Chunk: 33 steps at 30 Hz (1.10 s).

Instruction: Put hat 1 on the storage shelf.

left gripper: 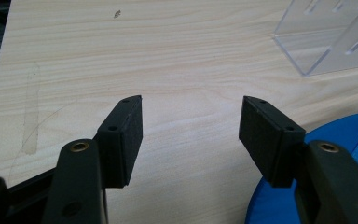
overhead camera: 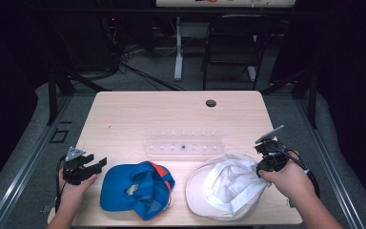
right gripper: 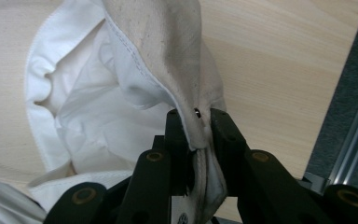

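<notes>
Two hand-held grippers, both black: the left gripper (overhead camera: pixel 97 164) carries a grey three-cornered plate on top, while the right gripper (overhead camera: pixel 262 168) bears a grey plate seen edge-on, apparently the same kind. Black cables trail from each. Both forearms are bare, with no sleeves in sight. In the gripper views, each jaw ends in a rectangular black pad with small recessed screw holes, mounted on rounded black arms fitted with brass-coloured inserts.

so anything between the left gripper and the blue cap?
Nothing visible. The left gripper is open over bare table, with the blue cap right beside one jaw. The clear rack sits farther off.
</notes>
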Tool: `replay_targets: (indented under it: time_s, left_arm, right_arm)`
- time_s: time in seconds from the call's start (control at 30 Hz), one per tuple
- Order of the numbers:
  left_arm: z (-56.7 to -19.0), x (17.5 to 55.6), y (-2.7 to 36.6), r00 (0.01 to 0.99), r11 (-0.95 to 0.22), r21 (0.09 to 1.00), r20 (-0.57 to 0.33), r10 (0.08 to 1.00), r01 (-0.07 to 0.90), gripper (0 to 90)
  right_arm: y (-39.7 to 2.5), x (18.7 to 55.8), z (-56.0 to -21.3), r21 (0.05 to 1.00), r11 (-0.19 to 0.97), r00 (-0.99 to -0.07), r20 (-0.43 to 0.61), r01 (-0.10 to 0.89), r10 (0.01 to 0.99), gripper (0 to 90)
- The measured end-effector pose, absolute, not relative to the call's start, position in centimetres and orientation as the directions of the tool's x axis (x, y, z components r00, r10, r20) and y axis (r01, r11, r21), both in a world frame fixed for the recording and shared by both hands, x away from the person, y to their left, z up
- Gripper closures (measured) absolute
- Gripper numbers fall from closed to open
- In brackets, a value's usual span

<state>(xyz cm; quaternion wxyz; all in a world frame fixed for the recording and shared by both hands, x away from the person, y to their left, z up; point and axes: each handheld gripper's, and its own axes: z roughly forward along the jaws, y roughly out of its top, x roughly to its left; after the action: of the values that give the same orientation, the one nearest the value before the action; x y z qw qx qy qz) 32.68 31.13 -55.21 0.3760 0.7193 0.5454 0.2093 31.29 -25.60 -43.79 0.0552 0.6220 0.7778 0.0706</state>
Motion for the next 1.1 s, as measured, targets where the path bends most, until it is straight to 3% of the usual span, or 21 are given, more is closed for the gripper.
replay_targets:
  time_s: [0.53, 0.7, 0.73, 1.1]
  left_arm:
    - [-55.2, 32.7, 31.2, 0.317, -0.125, 0.770, -0.105, 0.942, 0.626, 40.4]
    - [-55.2, 32.7, 31.2, 0.316, -0.121, 0.774, -0.107, 0.943, 0.621, 40.4]
    - [-55.2, 32.7, 31.2, 0.316, -0.121, 0.774, -0.107, 0.943, 0.621, 40.4]
    - [-55.2, 32.6, 31.2, 0.316, -0.123, 0.772, -0.104, 0.943, 0.623, 40.4]
  right_arm:
    - [-26.5, 31.2, -41.4, 0.178, 0.089, -0.145, 0.335, 0.980, 0.931, 79.2]
    - [-26.8, 31.2, -40.3, 0.182, 0.069, -0.143, 0.435, 0.981, 0.889, 79.4]
    - [-26.8, 31.0, -39.8, 0.204, 0.018, -0.118, 0.492, 0.979, 0.862, 79.4]
    - [-27.2, 31.0, -39.1, 0.177, -0.043, -0.078, 0.621, 0.983, 0.780, 79.4]
